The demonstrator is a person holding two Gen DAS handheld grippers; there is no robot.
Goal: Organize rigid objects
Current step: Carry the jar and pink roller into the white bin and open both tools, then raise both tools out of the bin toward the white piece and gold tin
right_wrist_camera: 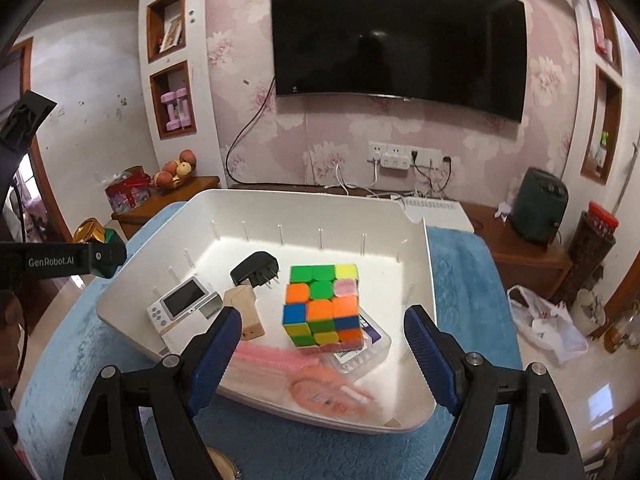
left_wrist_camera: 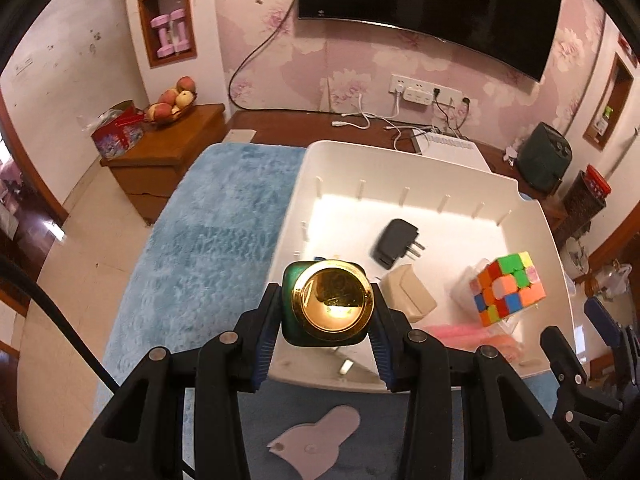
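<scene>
A blue fuzzy mat [left_wrist_camera: 208,240] covers the surface on the left, with a white plastic bin [left_wrist_camera: 316,160] standing on it to the right. The left gripper [left_wrist_camera: 324,344] has its blue-padded jaws clamped on a green bottle with a shiny gold cap [left_wrist_camera: 332,300], seen from the top: the cap is round and mirror-bright, and the body below it is dark green with rounded corners. The bottle hangs above the bin's near left edge.

Inside the bin, from left to right: a small white device with a dark screen [right_wrist_camera: 180,304], a black plug adapter [right_wrist_camera: 254,268] with its metal prongs showing, and a beige wooden block [right_wrist_camera: 244,312]. Next comes a puzzle cube [right_wrist_camera: 322,304] with orange, green, blue, yellow and pink squares, which sits on a clear plastic box [right_wrist_camera: 360,352]. Pale pink items [right_wrist_camera: 320,392], too blurred to name, lie at the bin's near wall.

The right gripper [right_wrist_camera: 322,356] hovers over the bin's near side, its jaws wide apart and holding nothing, with the cube seen between them further back.
</scene>
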